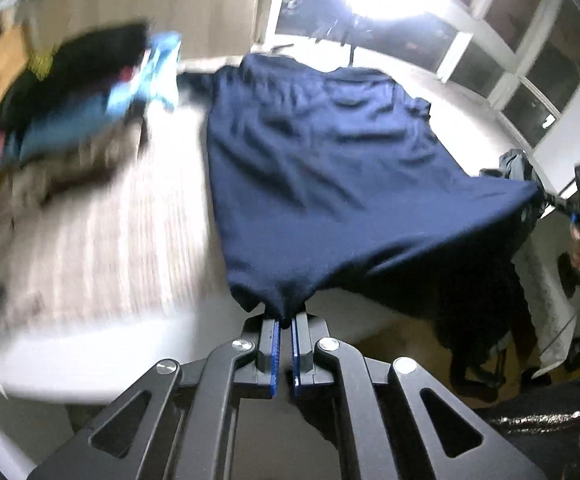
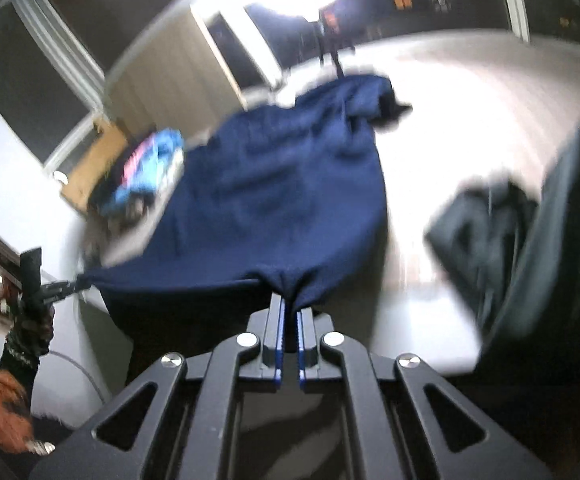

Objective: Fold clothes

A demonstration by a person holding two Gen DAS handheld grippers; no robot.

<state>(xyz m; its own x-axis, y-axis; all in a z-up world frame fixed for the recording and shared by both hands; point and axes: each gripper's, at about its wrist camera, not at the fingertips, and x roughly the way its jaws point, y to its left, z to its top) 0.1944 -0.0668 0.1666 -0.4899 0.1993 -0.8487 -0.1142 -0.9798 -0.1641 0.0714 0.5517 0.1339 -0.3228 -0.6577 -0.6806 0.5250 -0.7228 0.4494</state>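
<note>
Two grippers, left gripper (image 1: 286,320) and right gripper (image 2: 288,306), pinch the navy shirt (image 1: 321,168) spread over a white bed (image 1: 102,248); folded clothes (image 1: 70,100) far left, dark windows (image 1: 529,80) beyond.

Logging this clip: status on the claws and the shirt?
Left claw and right claw each shut on the navy shirt hem corners. Shirt stretched over the bed. Clothes pile left, dark garment right.

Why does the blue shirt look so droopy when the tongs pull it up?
The navy shirt is probably soft and floppy: it wrinkles and sags between the left tongs and the right tongs, which each pinch a corner. It is likely light, since small pinches seem to hold it. The far end would probably drag along the bed.
</note>
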